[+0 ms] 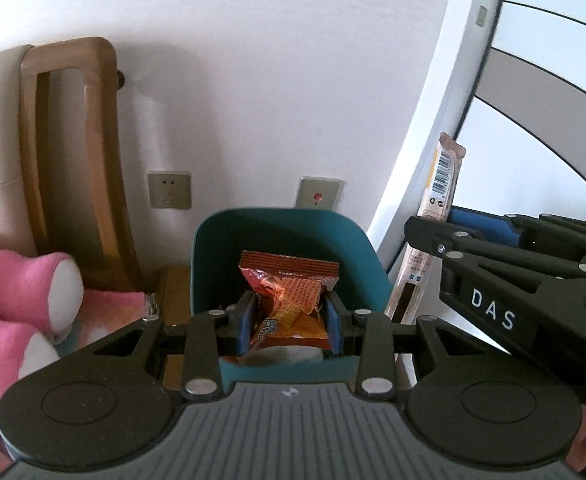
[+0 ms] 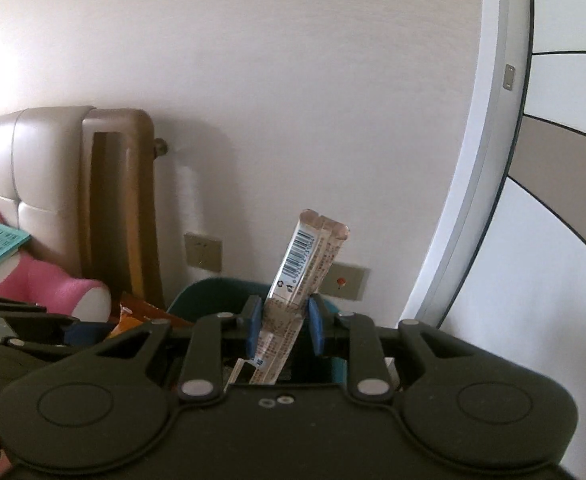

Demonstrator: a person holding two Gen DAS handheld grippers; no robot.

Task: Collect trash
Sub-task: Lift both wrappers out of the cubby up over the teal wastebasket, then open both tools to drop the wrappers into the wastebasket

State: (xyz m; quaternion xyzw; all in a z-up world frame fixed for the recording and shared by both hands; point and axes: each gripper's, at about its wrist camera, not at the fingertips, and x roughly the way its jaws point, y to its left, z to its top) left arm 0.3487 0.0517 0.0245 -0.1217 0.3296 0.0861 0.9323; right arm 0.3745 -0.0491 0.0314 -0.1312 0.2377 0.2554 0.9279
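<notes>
Ahead of me a pink plush toy [image 1: 33,300] lies by the padded headboard [image 2: 25,168] with its wooden frame [image 1: 73,152]. On the white wall [image 1: 273,80] sit a socket [image 1: 169,190] and a switch plate [image 1: 319,193] (red dot lit).

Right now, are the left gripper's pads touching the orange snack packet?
Touching. The left wrist view shows both blue pads of the left gripper pressed against the sides of the orange snack packet, which crumples between them.

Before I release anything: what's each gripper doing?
Left gripper: shut on the orange snack wrapper.
Right gripper: shut on the long barcoded wrapper.
</notes>
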